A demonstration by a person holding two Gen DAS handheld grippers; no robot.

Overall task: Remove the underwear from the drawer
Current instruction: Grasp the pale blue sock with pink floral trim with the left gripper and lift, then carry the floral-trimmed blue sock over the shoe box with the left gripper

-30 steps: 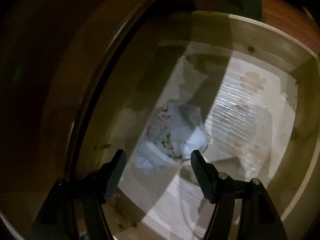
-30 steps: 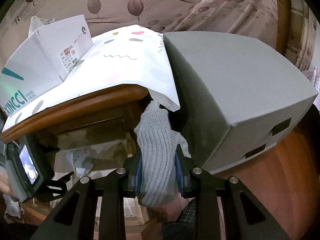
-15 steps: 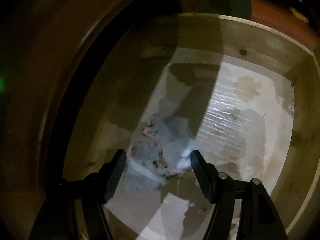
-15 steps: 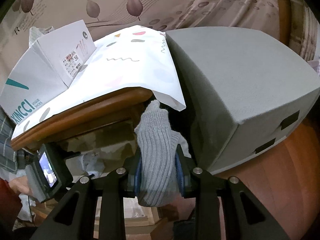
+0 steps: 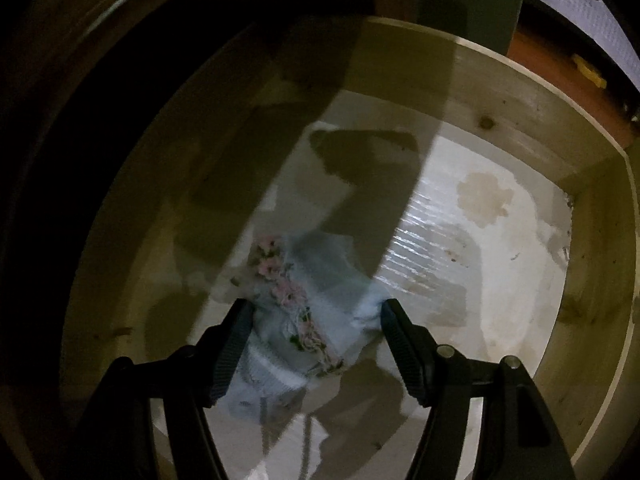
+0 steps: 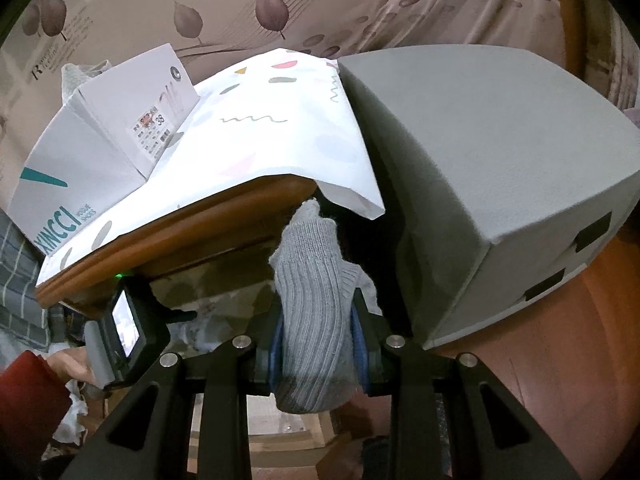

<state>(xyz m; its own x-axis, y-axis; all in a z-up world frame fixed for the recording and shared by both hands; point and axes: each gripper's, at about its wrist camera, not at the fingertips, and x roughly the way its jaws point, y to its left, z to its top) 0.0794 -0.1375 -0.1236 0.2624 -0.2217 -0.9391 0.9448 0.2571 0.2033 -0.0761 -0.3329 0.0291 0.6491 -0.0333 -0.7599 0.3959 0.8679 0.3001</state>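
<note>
- Drawer [image 5: 500,92]: pale wood, open, lined with white paper; its walls curve round the left wrist view, with bare, stained floor to the right of the cloth.
- Grey box [image 6: 500,168]: seen only in the right wrist view, just beside the sock, next to a patterned white sheet [image 6: 280,136] that overhangs the table [image 6: 192,232] edge, with a shoebox [image 6: 92,152] on it.
- Underwear [image 5: 308,312]: a crumpled pale-blue piece with a pink floral band, lying on the drawer floor; its long axis runs from upper left to lower right.
- Left gripper [image 5: 316,320]: points down into the drawer, jaws closing, with the underwear between them; whether the pads press on it yet I cannot tell.
- Right gripper [image 6: 316,344]: narrow, clamped on a grey ribbed sock [image 6: 312,292] standing upright, toe up.
</note>
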